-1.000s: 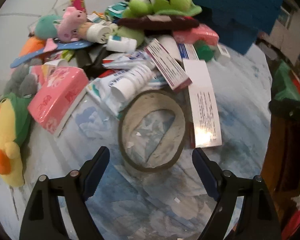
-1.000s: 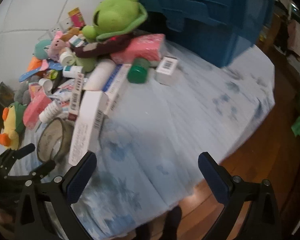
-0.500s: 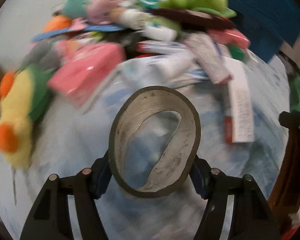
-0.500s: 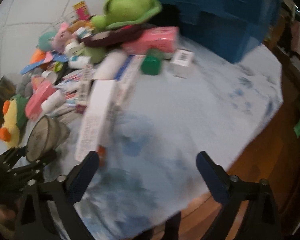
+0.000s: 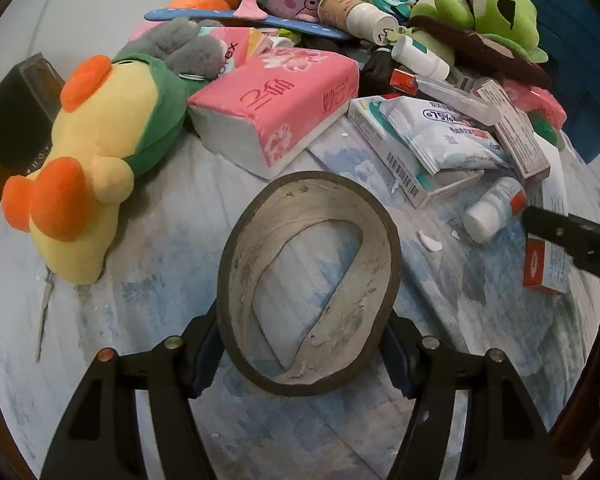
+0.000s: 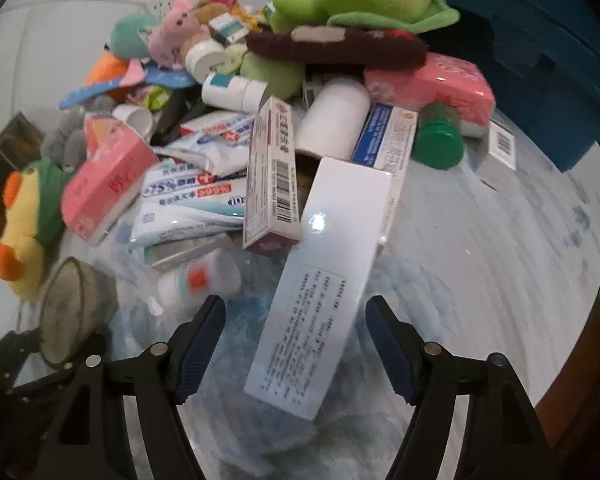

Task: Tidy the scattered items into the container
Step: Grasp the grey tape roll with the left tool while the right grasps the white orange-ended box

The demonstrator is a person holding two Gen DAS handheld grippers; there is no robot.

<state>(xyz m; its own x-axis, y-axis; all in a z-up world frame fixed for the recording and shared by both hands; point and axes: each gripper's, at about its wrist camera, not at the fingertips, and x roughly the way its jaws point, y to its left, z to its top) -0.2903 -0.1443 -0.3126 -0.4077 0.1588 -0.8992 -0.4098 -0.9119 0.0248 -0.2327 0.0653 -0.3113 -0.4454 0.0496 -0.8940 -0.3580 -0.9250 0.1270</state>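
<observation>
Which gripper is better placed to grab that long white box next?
Right. The right gripper is open and straddles the long white box; the left gripper is shut on the tape roll.

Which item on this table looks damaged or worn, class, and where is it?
The tape roll, clamped between the left gripper's jaws, looks worn: its inner face is grimy and scuffed, and a strip is peeling away inside the ring. Small white scraps also lie loose on the tablecloth near the small bottle.

Both wrist views overlook the cluttered table closely.
</observation>
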